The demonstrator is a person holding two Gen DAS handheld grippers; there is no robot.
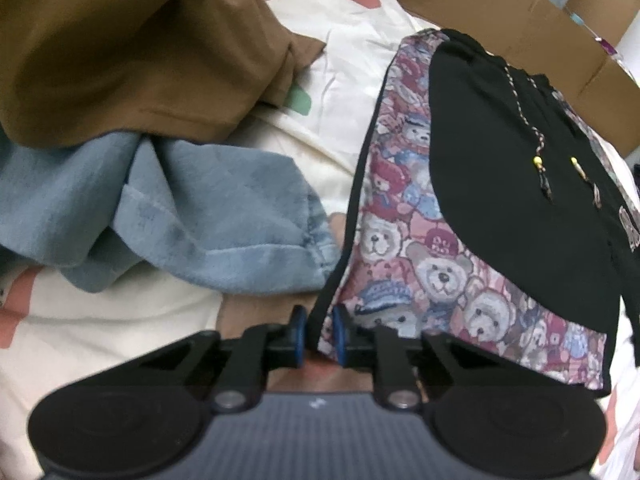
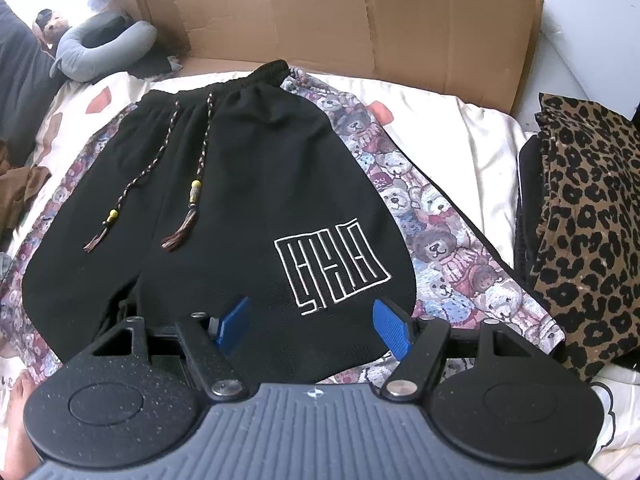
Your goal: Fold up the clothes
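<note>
We look down on a bed [image 2: 460, 128] with a cream sheet printed in soft shapes. At far left in the left wrist view lies a heap of unfolded clothes: a brown garment [image 1: 132, 48] of smooth, heavy cloth, and below it a blue denim piece [image 1: 180, 216], faded and crumpled with a stitched hem.

Next comes the left hand-held gripper [image 1: 317, 334], its blue pads nearly together with the dark-bound edge of the shorts [image 2: 224, 208] between them; we judge it clenched on that hem, at a lower corner of the garment.

The shorts lie spread flat in the middle of the bed, waistband away from us. The front is matte black knit with an elastic waist, a braided drawstring [image 2: 200, 184] ending in beads and tassels, and a white embroidered logo [image 2: 332, 268] of angular lines. The side panels are woven fabric crowded with teddy bears in pinks and blues.

The right hand-held gripper [image 2: 310, 326] hovers over the lower edge of the shorts, jaws wide, holding nothing.

At far right sits a leopard-print garment [image 2: 588, 232], seemingly folded (we cannot be sure). Flattened cardboard [image 2: 360, 24] stands behind the bed.

We judge the shorts laid out but not yet folded, with the heap still waiting.
</note>
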